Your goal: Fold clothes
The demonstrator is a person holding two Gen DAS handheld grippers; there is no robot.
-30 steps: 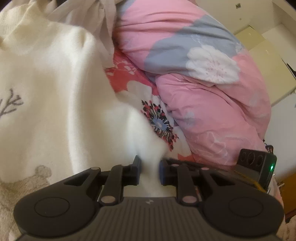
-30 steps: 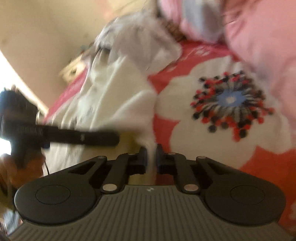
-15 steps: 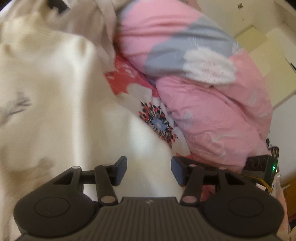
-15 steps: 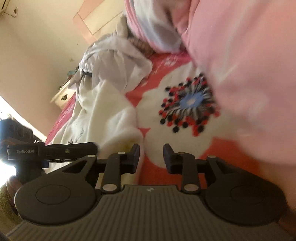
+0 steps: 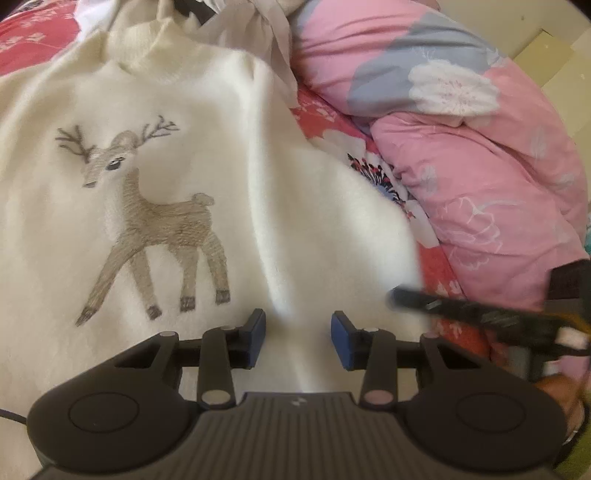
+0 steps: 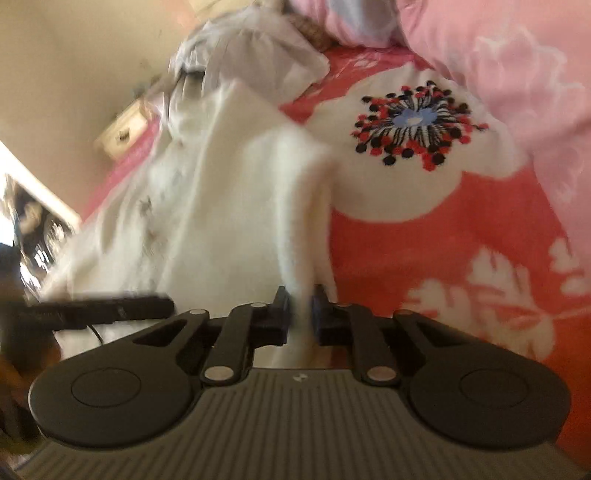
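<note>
A cream sweater (image 5: 207,110) with an embroidered deer (image 5: 155,221) lies spread face up on the bed. My left gripper (image 5: 297,338) is open above its lower hem, with cloth under the fingers but none pinched. My right gripper (image 6: 300,310) is shut on the sweater's right edge (image 6: 295,206) and holds a fold of it. The right gripper also shows at the right of the left wrist view (image 5: 461,314), blurred. The left gripper shows at the left of the right wrist view (image 6: 107,308).
A red and white floral bedspread (image 6: 461,236) covers the bed. A bunched pink and grey floral duvet (image 5: 461,147) lies along the right. A pale grey garment (image 5: 255,33) lies crumpled beyond the sweater's collar. A small bedside cabinet (image 6: 123,133) stands by the wall.
My left gripper let go of the sweater, opened and drew back, so the deer now shows. My right gripper opened, then shut again on the sweater's right edge.
</note>
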